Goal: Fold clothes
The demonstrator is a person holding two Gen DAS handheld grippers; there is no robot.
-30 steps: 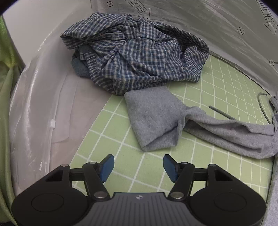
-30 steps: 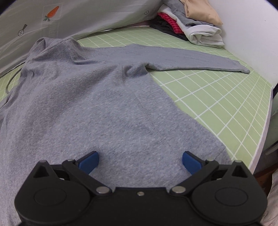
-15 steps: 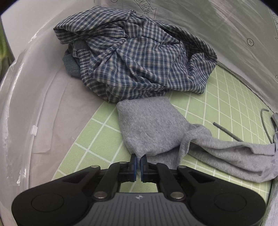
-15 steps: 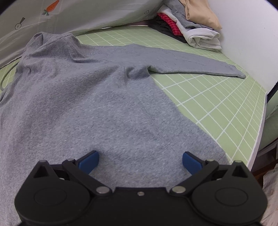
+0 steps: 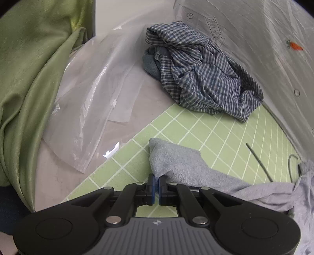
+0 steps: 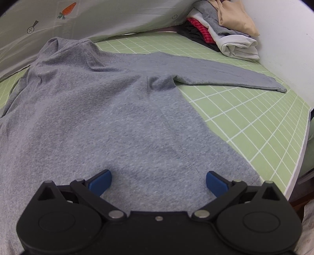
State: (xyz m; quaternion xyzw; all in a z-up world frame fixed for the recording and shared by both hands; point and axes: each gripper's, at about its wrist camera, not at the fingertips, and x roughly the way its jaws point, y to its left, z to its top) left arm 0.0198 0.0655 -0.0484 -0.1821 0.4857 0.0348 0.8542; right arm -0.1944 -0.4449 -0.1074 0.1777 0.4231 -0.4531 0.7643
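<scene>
the left claw (image 5: pixel 156 186) is clamped on the cuff of the grey sweater (image 6: pixel 109 109) lying flat on the mat (image 6: pixel 255 121), the right claw (image 6: pixel 158 181) is apart above its hem, so the thin grip may slip when pulling.

Grey sweater (image 6: pixel 102 109), heathered knit, plain; its sleeve (image 5: pixel 176 162) the same grey. Mat (image 6: pixel 255 121) light green with white grid lines. Far shirt (image 5: pixel 204 78) blue-and-white check. Left curtain (image 5: pixel 29 78) glossy green. Far sheet (image 6: pixel 117 15) whitish, orange carrot print. Far-right pile (image 6: pixel 225 33): beige, grey, white, red, black. Gripper pads (image 6: pixel 100 181) blue, bodies black.
</scene>
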